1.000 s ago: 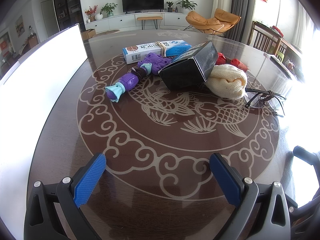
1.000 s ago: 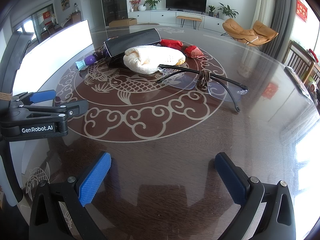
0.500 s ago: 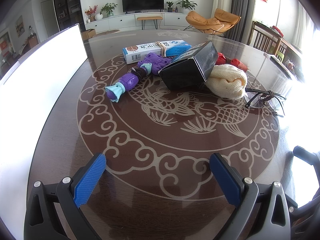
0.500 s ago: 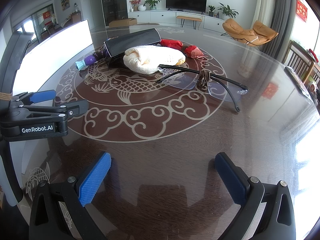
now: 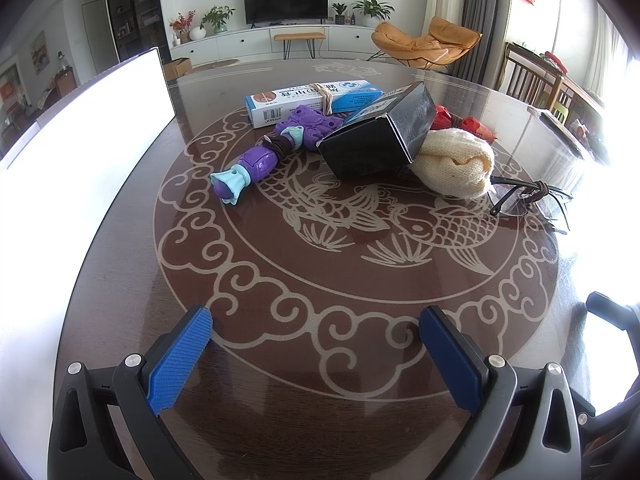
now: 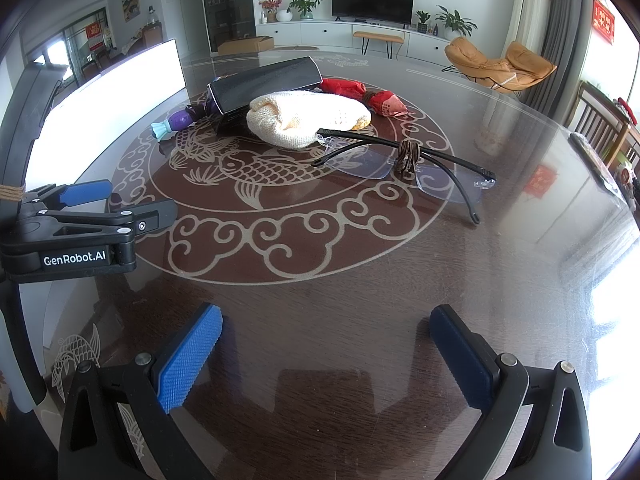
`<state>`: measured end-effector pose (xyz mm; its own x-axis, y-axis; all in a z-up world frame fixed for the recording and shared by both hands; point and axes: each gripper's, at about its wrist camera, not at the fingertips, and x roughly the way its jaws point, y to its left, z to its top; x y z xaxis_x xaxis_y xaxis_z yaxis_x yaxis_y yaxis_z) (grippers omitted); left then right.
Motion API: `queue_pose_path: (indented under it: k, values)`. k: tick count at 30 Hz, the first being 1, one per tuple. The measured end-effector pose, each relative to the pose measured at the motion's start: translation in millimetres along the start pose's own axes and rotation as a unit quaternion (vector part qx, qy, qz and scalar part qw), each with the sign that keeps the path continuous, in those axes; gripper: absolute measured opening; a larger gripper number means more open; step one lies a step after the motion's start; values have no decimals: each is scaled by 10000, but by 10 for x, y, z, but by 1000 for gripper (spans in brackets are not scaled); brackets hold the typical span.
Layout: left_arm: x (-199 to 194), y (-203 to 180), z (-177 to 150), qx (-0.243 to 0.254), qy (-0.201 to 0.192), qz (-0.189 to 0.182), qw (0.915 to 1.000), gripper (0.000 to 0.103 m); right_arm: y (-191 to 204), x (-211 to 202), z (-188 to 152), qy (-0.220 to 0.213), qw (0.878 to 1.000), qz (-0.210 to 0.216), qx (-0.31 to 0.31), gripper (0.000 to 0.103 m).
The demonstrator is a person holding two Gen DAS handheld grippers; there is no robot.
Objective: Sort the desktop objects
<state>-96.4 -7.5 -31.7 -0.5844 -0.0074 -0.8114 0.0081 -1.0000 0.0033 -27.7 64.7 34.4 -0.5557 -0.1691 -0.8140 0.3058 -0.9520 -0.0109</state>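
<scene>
Several objects lie clustered at the far side of the round table. A purple toy (image 5: 264, 156) rests left of a black box (image 5: 380, 136), with a blue-and-white toothpaste box (image 5: 312, 98) behind them. A cream knitted cloth (image 5: 456, 164) leans on the black box, and red wrapped items (image 5: 460, 122) sit behind it. Glasses (image 6: 404, 160) with a brown band lie nearest the right gripper. My left gripper (image 5: 316, 354) is open near the table's front, well short of the objects. My right gripper (image 6: 326, 354) is open too, with nothing between its fingers.
A bright white panel (image 5: 76, 136) runs along the table's left side. The table (image 5: 320, 280) is dark glass with a carp pattern. The left gripper's body (image 6: 80, 236) shows at the left of the right wrist view. Chairs (image 5: 536, 80) stand beyond the table's right edge.
</scene>
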Motion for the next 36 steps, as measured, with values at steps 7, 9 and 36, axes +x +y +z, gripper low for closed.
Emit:
queue_pose_path:
  k: [7,9,36]
  values:
    - [-1,0,-1,0,0,0,10000,103,0,0,1,0,10000,0,1,103]
    - [-1,-1,-1,0,0,0,10000,103,0,0,0,0,10000,-1,1,103]
    - [3,-3,1,0,0,0,10000,103,-91,-187,8,-424,9983,378,139,103]
